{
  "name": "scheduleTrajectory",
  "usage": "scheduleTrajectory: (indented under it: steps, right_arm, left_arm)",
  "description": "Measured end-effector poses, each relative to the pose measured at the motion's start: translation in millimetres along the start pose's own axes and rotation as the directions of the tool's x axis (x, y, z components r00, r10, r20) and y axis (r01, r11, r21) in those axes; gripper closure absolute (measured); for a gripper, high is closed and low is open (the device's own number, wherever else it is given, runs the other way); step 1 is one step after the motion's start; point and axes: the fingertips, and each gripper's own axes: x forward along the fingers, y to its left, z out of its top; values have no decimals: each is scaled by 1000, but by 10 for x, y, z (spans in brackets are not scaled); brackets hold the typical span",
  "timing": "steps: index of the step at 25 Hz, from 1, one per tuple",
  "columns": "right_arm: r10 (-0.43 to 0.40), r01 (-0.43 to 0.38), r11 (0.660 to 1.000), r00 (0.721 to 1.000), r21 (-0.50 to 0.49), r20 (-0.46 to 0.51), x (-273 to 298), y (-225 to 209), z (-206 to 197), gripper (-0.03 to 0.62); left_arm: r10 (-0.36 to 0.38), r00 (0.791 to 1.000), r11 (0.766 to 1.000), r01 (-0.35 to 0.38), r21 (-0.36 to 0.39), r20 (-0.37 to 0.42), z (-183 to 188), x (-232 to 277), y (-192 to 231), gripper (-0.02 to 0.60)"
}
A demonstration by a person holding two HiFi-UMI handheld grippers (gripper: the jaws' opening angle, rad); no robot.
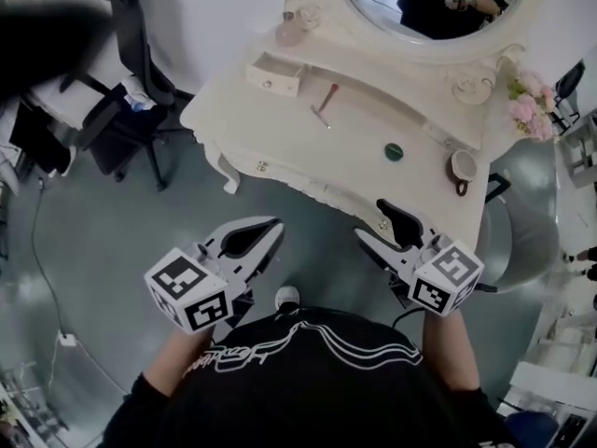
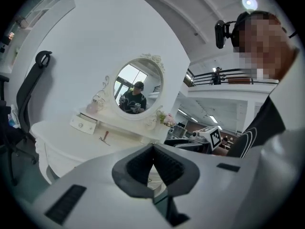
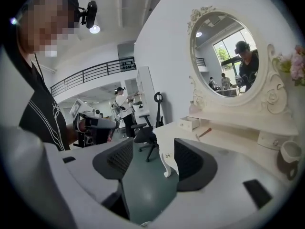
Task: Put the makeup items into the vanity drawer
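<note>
The white vanity table (image 1: 280,138) stands ahead of both grippers. Its small top drawer (image 1: 275,73) at the back left is pulled open. On the tabletop lie a red-handled makeup tool (image 1: 325,104) and a round green compact (image 1: 394,151). My left gripper (image 1: 273,227) hangs in front of the table's front edge, its tips touching with nothing between them. My right gripper (image 1: 378,227) is at the front right edge, open and empty. The drawer (image 3: 189,123) and the red-handled tool (image 3: 205,132) also show in the right gripper view, far beyond the pads (image 3: 190,161).
A mug (image 1: 463,166) stands at the table's right end, pink flowers (image 1: 530,108) behind it, and a pink bottle (image 1: 289,34) left of the oval mirror (image 1: 429,3). A black office chair (image 1: 131,73) is left of the table. A grey seat (image 1: 513,227) sits at the right.
</note>
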Motion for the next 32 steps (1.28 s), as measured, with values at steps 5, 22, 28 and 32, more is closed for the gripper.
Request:
scheduleTrajectory:
  steps: [5,22,28,32]
  right_arm:
    - [-106,106,994,994,26,3,128,-273,7,310]
    - [-274,278,946,961,167,-50,145,-2049,-184,312]
    - [-257,274,936,961,220,-102,257,-2699,-380,319]
    - [-252,281,946,951,161,-180,389,-2948,-562,319]
  left_arm:
    - [-59,998,998,59,-10,-33,58,223,352,560]
    - [-154,975,988,150,-37,-161,291,1846,930,560]
    - [-108,977,994,100,-48,-186,421,2285,1158,560]
    - [-80,979,996,69,-61,-188,493,2442,1318,560]
